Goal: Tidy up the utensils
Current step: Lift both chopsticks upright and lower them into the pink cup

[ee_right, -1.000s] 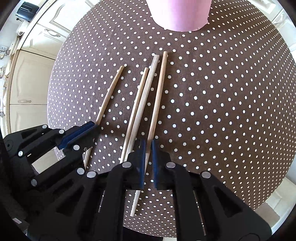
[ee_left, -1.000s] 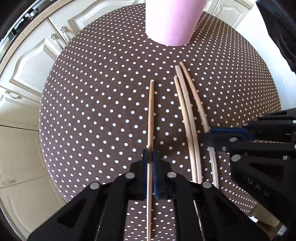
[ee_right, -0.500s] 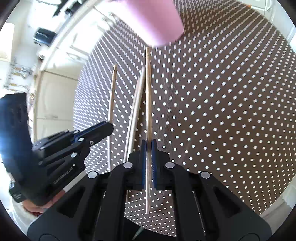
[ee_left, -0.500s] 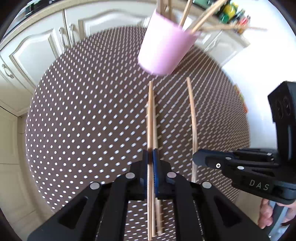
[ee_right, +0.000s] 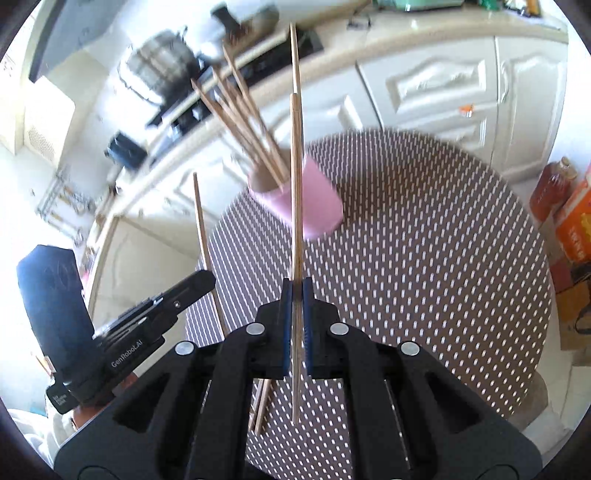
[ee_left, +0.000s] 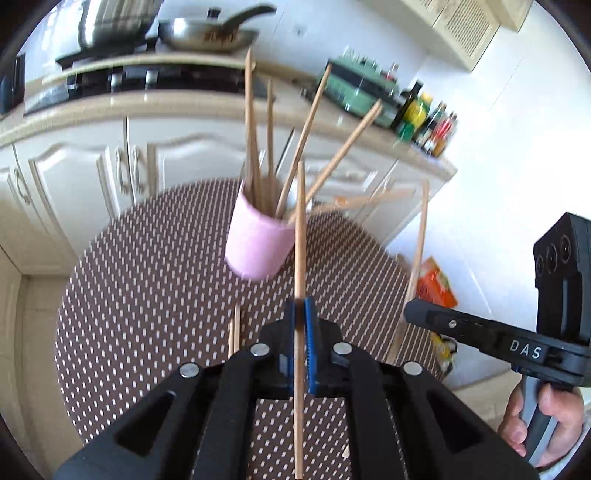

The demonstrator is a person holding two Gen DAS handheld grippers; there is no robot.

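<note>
My left gripper (ee_left: 302, 314) is shut on a wooden chopstick (ee_left: 300, 236) and holds it in the air, tip pointing toward the pink cup (ee_left: 256, 243). The cup stands on the brown dotted table (ee_left: 147, 288) and holds several chopsticks. My right gripper (ee_right: 295, 295) is shut on another chopstick (ee_right: 295, 166), also lifted and aimed over the pink cup (ee_right: 317, 206). In the left wrist view the right gripper (ee_left: 417, 314) carries its chopstick (ee_left: 419, 240) at the right. Two chopsticks (ee_left: 234, 328) lie on the table below; they also show in the right wrist view (ee_right: 262, 402).
White kitchen cabinets (ee_left: 110, 170) and a counter with a stove and a pan (ee_left: 210, 35) stand behind the round table. Bottles (ee_left: 428, 122) stand on the counter's right end. An orange box (ee_right: 574, 221) sits on the floor beside the table.
Both grippers have lifted their chopsticks off the table and tilted up, so the cup's rim and the kitchen now show. Two chopsticks stay lying on the table.
</note>
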